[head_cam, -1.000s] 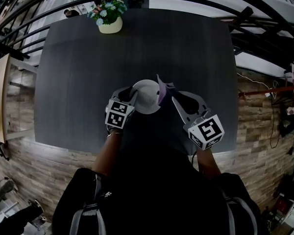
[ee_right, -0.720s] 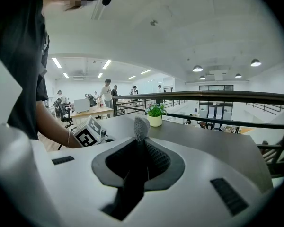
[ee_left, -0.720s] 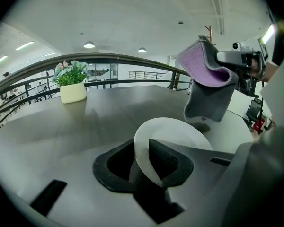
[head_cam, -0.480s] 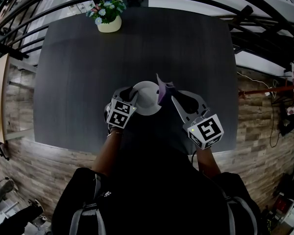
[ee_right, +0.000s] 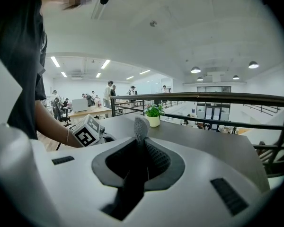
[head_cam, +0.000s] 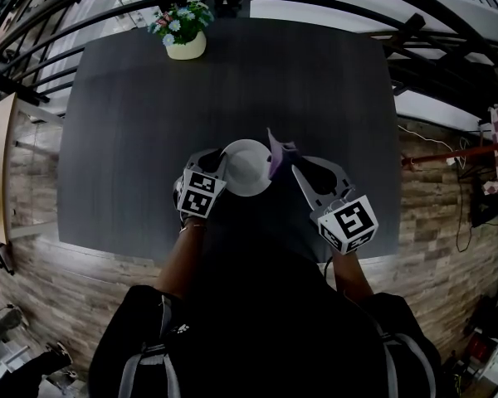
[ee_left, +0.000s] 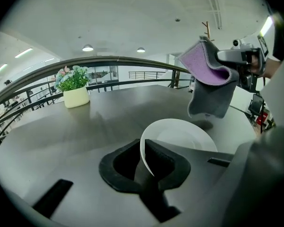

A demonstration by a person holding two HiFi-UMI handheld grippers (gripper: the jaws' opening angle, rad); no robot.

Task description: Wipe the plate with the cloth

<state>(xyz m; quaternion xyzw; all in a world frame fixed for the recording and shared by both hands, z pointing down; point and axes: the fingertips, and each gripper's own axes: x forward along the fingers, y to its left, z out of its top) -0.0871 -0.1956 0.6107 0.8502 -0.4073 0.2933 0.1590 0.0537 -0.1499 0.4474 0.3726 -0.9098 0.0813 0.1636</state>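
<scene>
A white plate [head_cam: 249,169] lies on the dark table [head_cam: 232,81] near its front edge. My left gripper [head_cam: 217,162] is at the plate's left rim. In the left gripper view the rim of the plate [ee_left: 191,137] runs between the jaws of that gripper [ee_left: 145,156], which have just been closing and now pinch it. My right gripper [head_cam: 284,161] is shut on a grey and purple cloth [head_cam: 276,151]. The cloth [ee_left: 209,79] hangs just above the plate's right edge. In the right gripper view a fold of the cloth [ee_right: 140,128] sticks up between the pads.
A pale pot of flowers [head_cam: 186,40] stands at the table's far left. Black railings [head_cam: 448,31] curve round the table's far and side edges. Wood-look floor [head_cam: 432,197] lies to the right. Several people work at desks [ee_right: 92,109] beyond.
The left gripper's jaws have narrowed onto the plate's rim. The right gripper and the cloth have stayed where they were.
</scene>
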